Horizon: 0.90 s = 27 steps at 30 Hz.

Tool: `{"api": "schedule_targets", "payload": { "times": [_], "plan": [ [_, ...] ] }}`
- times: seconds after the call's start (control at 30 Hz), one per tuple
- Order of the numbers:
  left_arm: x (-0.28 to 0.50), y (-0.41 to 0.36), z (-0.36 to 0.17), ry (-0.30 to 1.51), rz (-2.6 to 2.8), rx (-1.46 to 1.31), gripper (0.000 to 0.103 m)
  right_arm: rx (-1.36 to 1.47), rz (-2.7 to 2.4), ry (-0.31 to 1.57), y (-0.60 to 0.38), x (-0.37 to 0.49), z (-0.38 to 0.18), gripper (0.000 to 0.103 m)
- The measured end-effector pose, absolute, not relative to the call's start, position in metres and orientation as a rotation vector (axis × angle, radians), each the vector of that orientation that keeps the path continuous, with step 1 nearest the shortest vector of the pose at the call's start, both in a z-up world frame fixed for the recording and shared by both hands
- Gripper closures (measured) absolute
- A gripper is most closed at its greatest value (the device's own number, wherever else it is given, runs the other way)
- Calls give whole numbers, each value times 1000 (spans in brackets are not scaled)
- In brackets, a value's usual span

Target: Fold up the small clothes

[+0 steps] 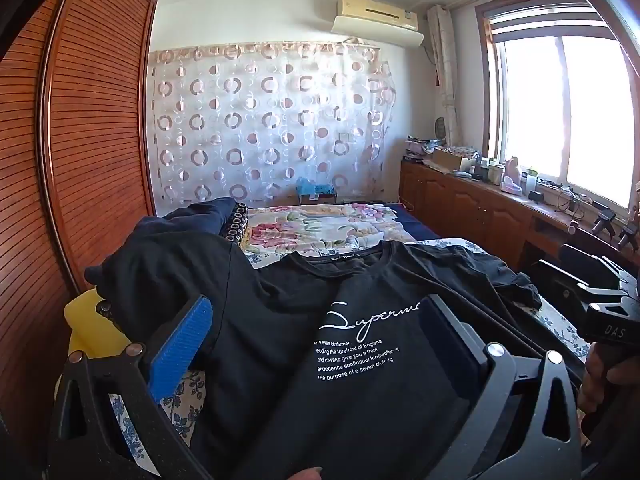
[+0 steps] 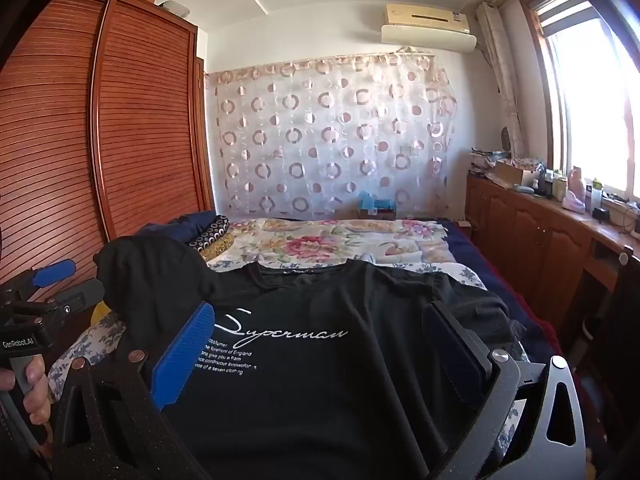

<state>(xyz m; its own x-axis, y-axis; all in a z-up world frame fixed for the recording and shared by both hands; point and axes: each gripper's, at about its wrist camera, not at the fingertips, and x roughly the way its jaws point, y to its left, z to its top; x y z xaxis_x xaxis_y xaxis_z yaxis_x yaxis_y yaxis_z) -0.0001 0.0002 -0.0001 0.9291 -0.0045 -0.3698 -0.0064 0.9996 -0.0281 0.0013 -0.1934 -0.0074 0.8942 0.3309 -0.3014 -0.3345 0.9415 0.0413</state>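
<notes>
Here, one black T-shirt (image 2: 320, 380); two gaping claws

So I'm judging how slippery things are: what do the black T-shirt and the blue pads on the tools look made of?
Black T-shirt: soft matte knit, probably cotton; it drapes in gentle wrinkles, with flat white print. Blue pad on the right tool: finely ribbed, slightly glossy, likely rubber or soft plastic; same on the left tool's pad.
</notes>
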Motion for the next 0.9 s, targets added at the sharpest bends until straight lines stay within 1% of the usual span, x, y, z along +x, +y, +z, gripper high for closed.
{"api": "schedule_targets", "payload": {
  "times": [0.9],
  "plan": [
    [0,0,0,378,3,-25,0,-6,345,315,-195,-1,-5,0]
  ]
}}
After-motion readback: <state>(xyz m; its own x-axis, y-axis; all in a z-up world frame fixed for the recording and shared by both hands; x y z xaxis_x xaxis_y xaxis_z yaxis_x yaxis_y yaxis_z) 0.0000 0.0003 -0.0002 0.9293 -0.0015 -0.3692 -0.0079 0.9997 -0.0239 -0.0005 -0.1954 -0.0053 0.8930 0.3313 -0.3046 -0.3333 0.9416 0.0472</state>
